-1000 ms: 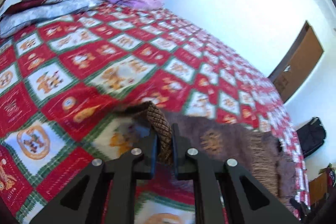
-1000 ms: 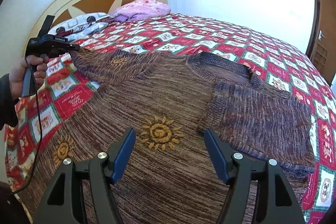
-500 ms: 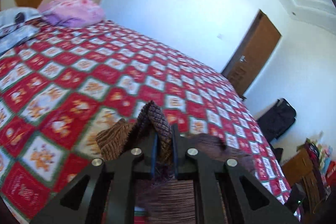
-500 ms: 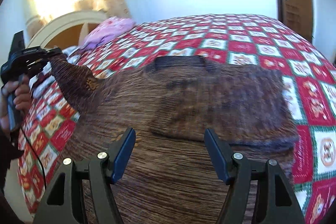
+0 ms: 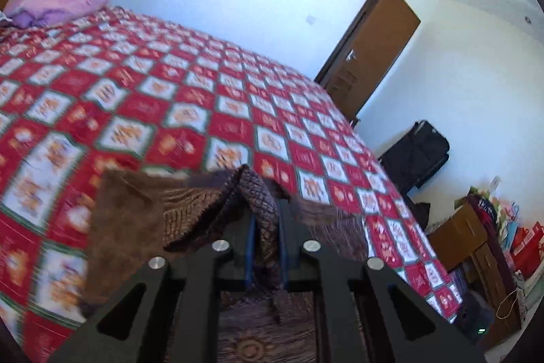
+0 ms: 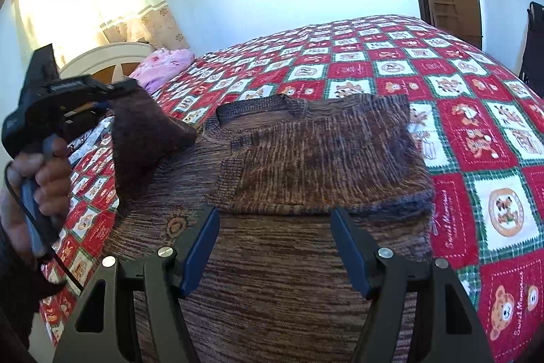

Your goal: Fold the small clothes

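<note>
A brown knit sweater [image 6: 272, 278] with small orange sun motifs lies spread on the bed. Its right sleeve [image 6: 326, 159] is folded flat across the chest, below the ribbed collar [image 6: 251, 106]. My left gripper [image 5: 264, 227] is shut on the cuff of the left sleeve [image 5: 258, 193] and holds it raised above the sweater body. In the right wrist view that gripper [image 6: 112, 91] shows at the left in a person's hand [image 6: 37, 169], the sleeve [image 6: 142, 145] hanging from it. My right gripper [image 6: 275, 220] hovers open over the sweater's middle, nothing between its fingers.
A red, white and green patchwork bedspread [image 6: 476, 131] covers the bed. A pink pillow [image 5: 57, 2] lies by the headboard [image 6: 102, 63]. A brown door [image 5: 370, 46], a black bag [image 5: 418, 152] and cluttered boxes [image 5: 476, 227] stand past the bed's right side.
My left gripper has carried the sleeve cuff up and to the right, over the sweater body. My right gripper has rolled and shifted; the folded right sleeve now lies just ahead of it.
</note>
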Motion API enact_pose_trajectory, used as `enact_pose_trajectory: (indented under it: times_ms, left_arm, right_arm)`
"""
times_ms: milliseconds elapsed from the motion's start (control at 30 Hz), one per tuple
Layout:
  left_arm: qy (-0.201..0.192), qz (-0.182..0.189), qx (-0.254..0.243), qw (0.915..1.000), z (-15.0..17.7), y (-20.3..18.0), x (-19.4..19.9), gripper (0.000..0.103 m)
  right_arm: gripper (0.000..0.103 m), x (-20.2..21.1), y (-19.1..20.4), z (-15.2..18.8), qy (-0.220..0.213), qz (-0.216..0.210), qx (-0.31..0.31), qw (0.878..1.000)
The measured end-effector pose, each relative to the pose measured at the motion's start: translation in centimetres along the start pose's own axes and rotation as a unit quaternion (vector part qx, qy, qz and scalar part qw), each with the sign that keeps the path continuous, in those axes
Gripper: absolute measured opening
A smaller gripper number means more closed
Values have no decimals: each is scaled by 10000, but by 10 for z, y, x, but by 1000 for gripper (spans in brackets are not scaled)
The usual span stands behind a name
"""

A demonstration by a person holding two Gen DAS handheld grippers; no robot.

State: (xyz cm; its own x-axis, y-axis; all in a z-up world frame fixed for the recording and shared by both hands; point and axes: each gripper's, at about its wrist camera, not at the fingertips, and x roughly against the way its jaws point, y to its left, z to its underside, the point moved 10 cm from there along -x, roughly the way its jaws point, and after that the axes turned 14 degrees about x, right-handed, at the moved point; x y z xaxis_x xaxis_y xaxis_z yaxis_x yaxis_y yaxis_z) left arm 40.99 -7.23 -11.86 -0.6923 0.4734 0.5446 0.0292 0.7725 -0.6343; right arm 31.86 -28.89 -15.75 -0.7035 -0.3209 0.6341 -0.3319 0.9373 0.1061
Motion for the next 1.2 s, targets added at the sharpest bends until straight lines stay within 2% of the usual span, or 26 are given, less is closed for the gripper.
enact_pose_trajectory:
  times_ms: [133, 167, 233, 300, 400, 433, 500, 567, 667, 700, 833, 900, 1033, 1133, 1200]
  left_arm:
    - [418, -274, -358, 9981, 49, -11, -35, 15]
    - [423, -390, -463, 9973, 56, -11, -40, 18]
    - [547, -616, -579, 9949, 66, -7, -46, 42]
    - [530, -659, -660, 9942, 69, -5, -40, 58]
    - [216, -691, -1034, 9920, 64, 0, -14, 75]
    - [0, -782, -1229, 9893, 58, 6, -1, 84]
    - [-398, -1190, -1459, 9813, 45, 30, 21, 92]
    - [-618, -1699, -1466, 9725, 32, 62, 34, 93]
    - [-870, -2563, -1431, 9520, 17, 114, 47, 93]
    - [-753, -2682, -1348, 9509, 18, 130, 46, 93]
    - [30, -2827, -1025, 9537, 43, 169, 21, 93]
    - [-96, -2729, -958, 9572, 39, 167, 25, 93]
    - [3, -2618, -801, 9618, 43, 173, 25, 94]
    - [45, -2488, -656, 9663, 44, 174, 22, 94]
    - [56, -2412, -565, 9688, 45, 175, 23, 94]
  right_arm:
    - [69, 0, -7, 6, 26, 56, -93, 9999]
    - [69, -1, -8, 7, 53, 68, -115, 9999]
    - [69, -3, -9, 11, 129, 60, -128, 9998]
    - [69, -4, -9, 13, 179, 56, -109, 9998]
    - [69, -3, -7, 15, 219, 18, -44, 9997]
    - [69, -3, -6, 14, 232, 17, -10, 9997]
    - [69, -4, -5, 10, 282, -3, 62, 9996]
    - [69, -7, -4, 4, 342, -89, 101, 9993]
    - [69, -18, 5, -14, 468, -278, 219, 9983]
    - [69, -27, 12, -24, 519, -324, 372, 9974]
    - [69, -65, 45, -49, 851, -366, 918, 9915]
    - [69, -84, 59, -55, 982, -341, 1135, 9881]
    - [69, -127, 80, -57, 1337, -288, 1508, 9791]
    - [69, -149, 50, -67, 1427, 660, 1684, 9731]
    - [69, -149, 2, -73, 1370, 1115, 1004, 9791]
